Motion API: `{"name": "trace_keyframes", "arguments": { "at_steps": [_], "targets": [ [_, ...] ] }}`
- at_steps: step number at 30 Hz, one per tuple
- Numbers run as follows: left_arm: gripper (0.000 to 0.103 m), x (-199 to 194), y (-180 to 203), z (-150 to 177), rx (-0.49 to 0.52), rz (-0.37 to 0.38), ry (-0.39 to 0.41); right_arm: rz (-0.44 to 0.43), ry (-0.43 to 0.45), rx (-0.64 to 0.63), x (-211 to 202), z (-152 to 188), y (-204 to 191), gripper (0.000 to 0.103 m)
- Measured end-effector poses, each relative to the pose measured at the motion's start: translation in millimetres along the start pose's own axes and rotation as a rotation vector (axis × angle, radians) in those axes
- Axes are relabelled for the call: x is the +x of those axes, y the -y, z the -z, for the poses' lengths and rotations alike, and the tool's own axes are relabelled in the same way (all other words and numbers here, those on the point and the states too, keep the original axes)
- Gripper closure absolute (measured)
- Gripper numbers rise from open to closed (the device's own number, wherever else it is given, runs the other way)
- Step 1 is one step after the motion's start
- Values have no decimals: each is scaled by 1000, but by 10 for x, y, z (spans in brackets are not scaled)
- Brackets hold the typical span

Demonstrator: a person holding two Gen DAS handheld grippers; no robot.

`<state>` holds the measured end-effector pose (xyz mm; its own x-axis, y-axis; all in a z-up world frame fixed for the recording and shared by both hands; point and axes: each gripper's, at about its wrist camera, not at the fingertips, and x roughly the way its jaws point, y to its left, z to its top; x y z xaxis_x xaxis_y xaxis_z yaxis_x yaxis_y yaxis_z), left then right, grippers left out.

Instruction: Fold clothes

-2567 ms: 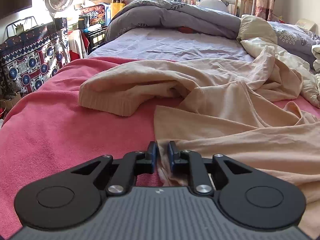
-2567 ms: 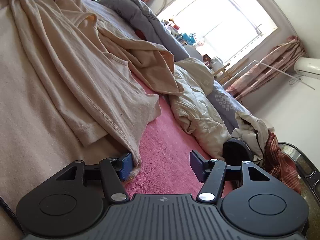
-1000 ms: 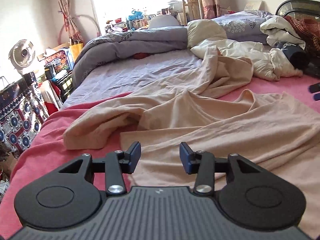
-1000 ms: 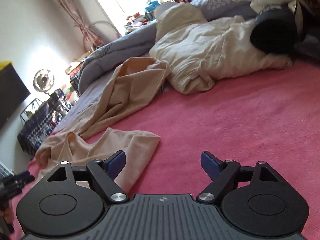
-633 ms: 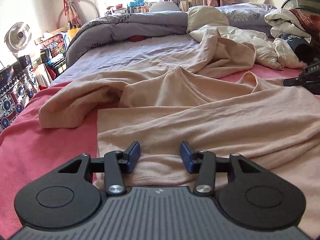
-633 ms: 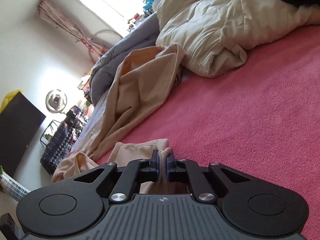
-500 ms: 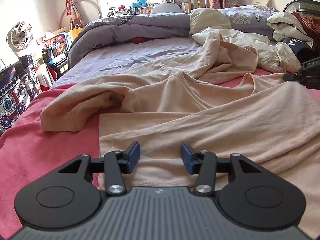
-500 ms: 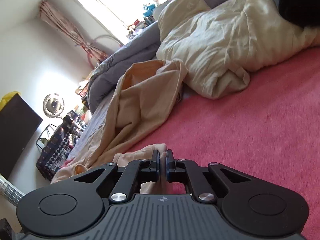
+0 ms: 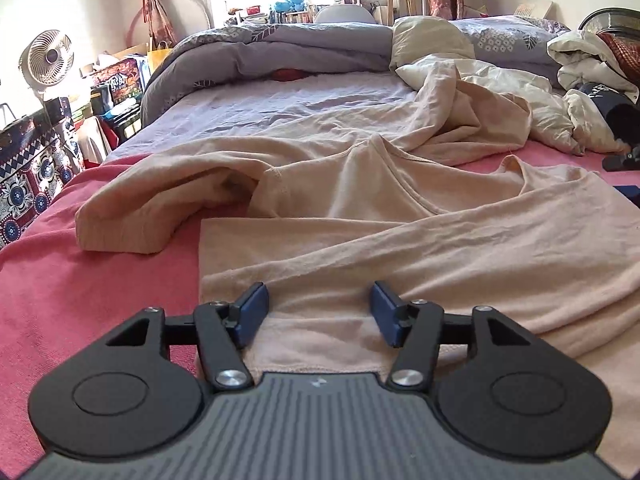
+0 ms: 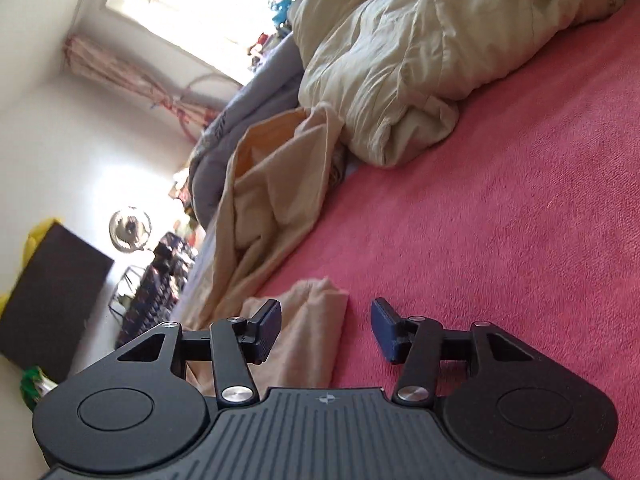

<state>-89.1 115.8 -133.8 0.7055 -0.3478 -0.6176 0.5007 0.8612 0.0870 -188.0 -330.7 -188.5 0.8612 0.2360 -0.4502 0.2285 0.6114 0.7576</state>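
Left wrist view – left gripper (image 9: 318,312) jaws just widening over the shirt (image 9: 400,248) hem, spread rightward across the blanket (image 9: 100,300); right gripper (image 10: 325,330) just reopened, sleeve end loose between.

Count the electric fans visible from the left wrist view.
1: a round white electric fan stands at the far left by the wall, above the patterned storage bag. Others may be hidden in the clutter.
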Motion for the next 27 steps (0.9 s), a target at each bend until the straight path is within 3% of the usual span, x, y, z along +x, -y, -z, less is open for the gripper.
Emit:
{"name": "trace_keyframes", "arguments": {
  "at_steps": [2, 3, 4, 7, 10, 13, 15, 16, 17, 18, 19, 23, 25, 27],
  "targets": [
    [43, 4, 1, -3, -3, 1, 0, 3, -21, -8, 84, 48, -64, 51],
    [43, 5, 2, -4, -4, 2, 0, 16, -24, -2, 144, 62, -106, 64],
    [43, 7, 3, -6, -5, 2, 0, 45, -22, 8, 193, 66, -155, 95],
    [43, 8, 11, -8, -3, -2, 1, 84, -4, 57, 223, 43, -253, 96],
    [42, 14, 24, -3, 2, -8, 4, 62, 70, -11, 48, -34, -440, 97],
    [41, 30, 16, -4, -6, -7, 4, 171, 90, -87, 95, -134, -463, 98],
    [40, 42, 5, -4, -13, -4, 3, 292, 74, -97, 231, -148, -306, 99],
    [40, 48, -1, -4, -16, -3, 3, 307, 60, -83, 269, -122, -170, 103],
    [39, 54, -8, -4, -20, -1, 3, 267, 78, -54, 213, -95, -68, 103],
    [39, 60, -14, -3, -24, 1, 3, 245, 81, -7, 159, -94, -24, 103],
    [39, 65, -19, -2, -27, 2, 3, 225, 82, 26, 93, -89, -2, 94],
    [38, 67, -24, -1, -32, 4, 3, 181, 83, -66, -419, 41, -228, 83],
    [38, 63, -31, -2, -37, 5, 3, 190, 74, -148, -784, 250, -416, 54],
    [37, 43, -58, -18, -50, 11, -2, 203, 55, -221, -1165, 543, -589, 46]
  ]
}}
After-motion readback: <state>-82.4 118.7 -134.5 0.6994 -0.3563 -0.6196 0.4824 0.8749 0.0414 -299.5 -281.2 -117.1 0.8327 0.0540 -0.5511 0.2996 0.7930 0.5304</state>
